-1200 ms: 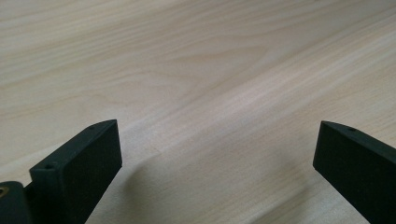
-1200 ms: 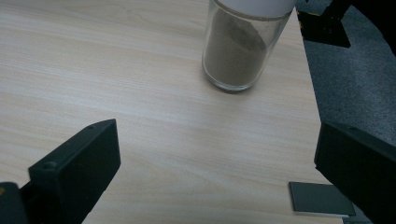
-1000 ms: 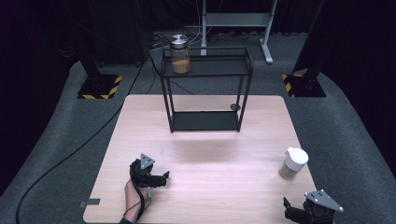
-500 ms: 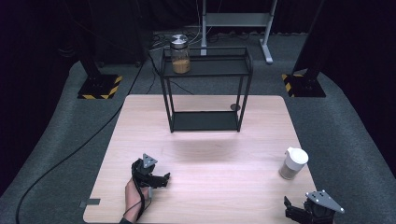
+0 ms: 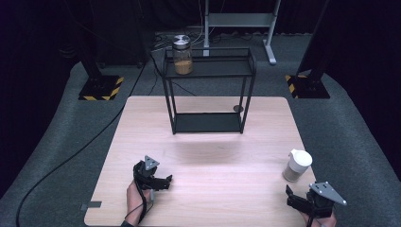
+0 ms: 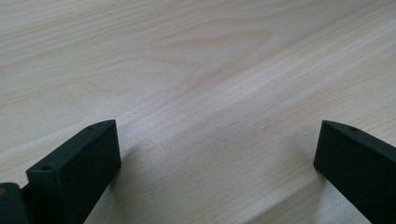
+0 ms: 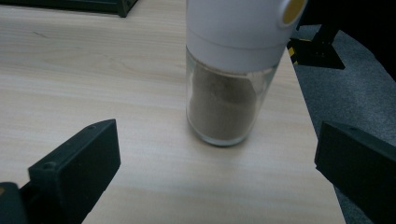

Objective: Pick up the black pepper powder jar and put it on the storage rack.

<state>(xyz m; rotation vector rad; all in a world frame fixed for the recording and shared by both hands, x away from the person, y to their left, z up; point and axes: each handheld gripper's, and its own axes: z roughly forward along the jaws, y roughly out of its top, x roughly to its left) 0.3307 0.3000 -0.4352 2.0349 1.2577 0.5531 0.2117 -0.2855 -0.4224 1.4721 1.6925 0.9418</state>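
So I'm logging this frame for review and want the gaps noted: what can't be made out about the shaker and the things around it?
- Shaker: the top of its white cap is cut off by the right gripper view's upper edge.
- Right hand-held gripper: the high view's bottom edge cuts off part of it and the hand.
- Small dark round thing by the rack: too small in the high view to identify.
- Jar contents: too blurred to name.

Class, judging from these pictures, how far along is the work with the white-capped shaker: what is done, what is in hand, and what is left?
Done: nothing visibly; the shaker stands upright on the table, untouched.
In hand: the right tool, jaws open, faces the shaker from just short of it. The left tool is open over bare wood.
Left: closing on the shaker, lifting it and probably carrying it to the black rack, where a jar stands.
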